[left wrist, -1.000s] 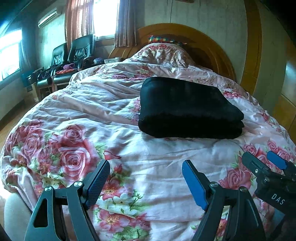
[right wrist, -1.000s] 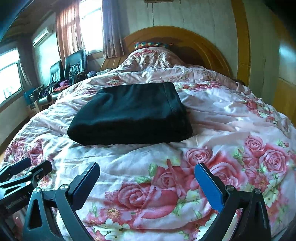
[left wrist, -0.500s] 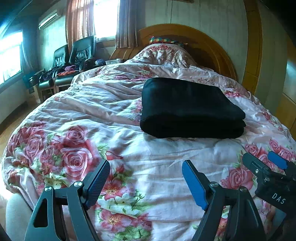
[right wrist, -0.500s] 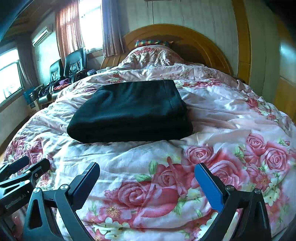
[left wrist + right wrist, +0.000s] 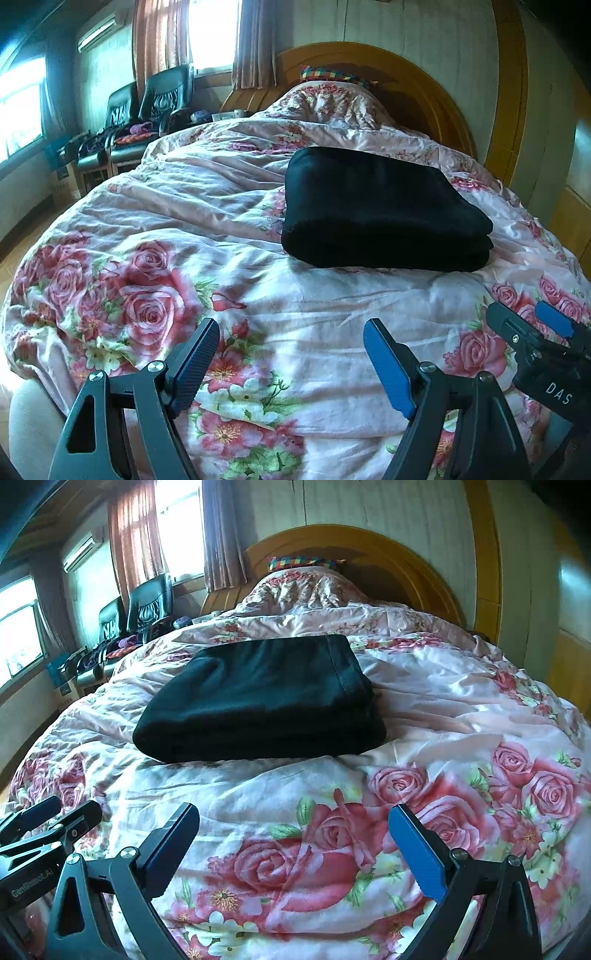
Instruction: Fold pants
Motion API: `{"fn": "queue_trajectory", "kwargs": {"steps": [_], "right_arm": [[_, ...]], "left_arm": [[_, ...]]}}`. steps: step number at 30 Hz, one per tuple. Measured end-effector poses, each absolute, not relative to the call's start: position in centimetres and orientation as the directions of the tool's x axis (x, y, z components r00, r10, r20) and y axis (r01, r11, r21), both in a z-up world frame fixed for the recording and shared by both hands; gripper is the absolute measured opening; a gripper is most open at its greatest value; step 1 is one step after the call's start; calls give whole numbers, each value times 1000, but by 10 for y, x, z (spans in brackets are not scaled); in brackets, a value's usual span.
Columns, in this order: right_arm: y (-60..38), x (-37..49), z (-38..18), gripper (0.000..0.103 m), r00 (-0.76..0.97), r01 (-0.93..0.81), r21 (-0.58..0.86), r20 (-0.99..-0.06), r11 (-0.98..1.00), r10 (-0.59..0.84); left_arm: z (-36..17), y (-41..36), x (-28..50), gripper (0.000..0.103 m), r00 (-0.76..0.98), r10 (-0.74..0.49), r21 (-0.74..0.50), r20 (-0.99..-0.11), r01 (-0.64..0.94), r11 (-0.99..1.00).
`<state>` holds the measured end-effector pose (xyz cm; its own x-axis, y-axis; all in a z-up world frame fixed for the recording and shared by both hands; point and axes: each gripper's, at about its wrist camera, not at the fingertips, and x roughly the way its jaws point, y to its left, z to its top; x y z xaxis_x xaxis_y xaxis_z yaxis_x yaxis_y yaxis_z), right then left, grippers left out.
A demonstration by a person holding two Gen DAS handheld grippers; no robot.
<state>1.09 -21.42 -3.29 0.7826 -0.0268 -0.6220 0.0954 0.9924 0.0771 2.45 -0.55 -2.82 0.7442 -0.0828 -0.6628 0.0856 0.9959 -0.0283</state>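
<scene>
Nearest the cameras, the left gripper (image 5: 290,363) hangs above the foot of the bed with its jaws spread wide and nothing between them. The right gripper (image 5: 293,847) is in the same condition: wide apart, empty, clear of the fabric. Each is visible at the edge of the other's view, side by side. Beneath both lies a floral quilt (image 5: 155,236), pink with large red roses, rumpled. Farther up the bed, the pants (image 5: 258,701), black, rest on the quilt as a thick rectangular stack of several layers, well apart from both grippers. Beyond them the quilt rises over a mound, with a multicoloured checked pillow (image 5: 328,74) at its top against the arched wooden headboard (image 5: 369,542). To the far left stand black armchairs (image 5: 147,107) below curtained windows.
</scene>
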Motion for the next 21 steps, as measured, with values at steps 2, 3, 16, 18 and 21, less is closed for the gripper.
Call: {"fn": "queue_trajectory", "kwargs": {"steps": [2, 3, 16, 18, 21], "right_arm": [[-213, 11, -34, 103, 782, 93, 77, -623, 993, -25], [-213, 11, -34, 103, 781, 93, 76, -624, 993, -25], [-212, 11, -36, 103, 776, 99, 85, -631, 991, -24], [-213, 11, -36, 103, 774, 100, 88, -632, 991, -22], [-213, 12, -37, 103, 772, 101, 90, -635, 991, -21]], "left_arm": [[-28, -7, 24, 82, 749, -75, -13, -658, 88, 996], [-29, -8, 23, 82, 750, -77, -12, -657, 92, 996], [-31, -8, 25, 82, 736, -79, -13, -673, 95, 995], [-32, -7, 25, 82, 733, -79, -14, -676, 94, 996], [-33, -7, 26, 82, 729, -80, -16, -680, 94, 995]]}}
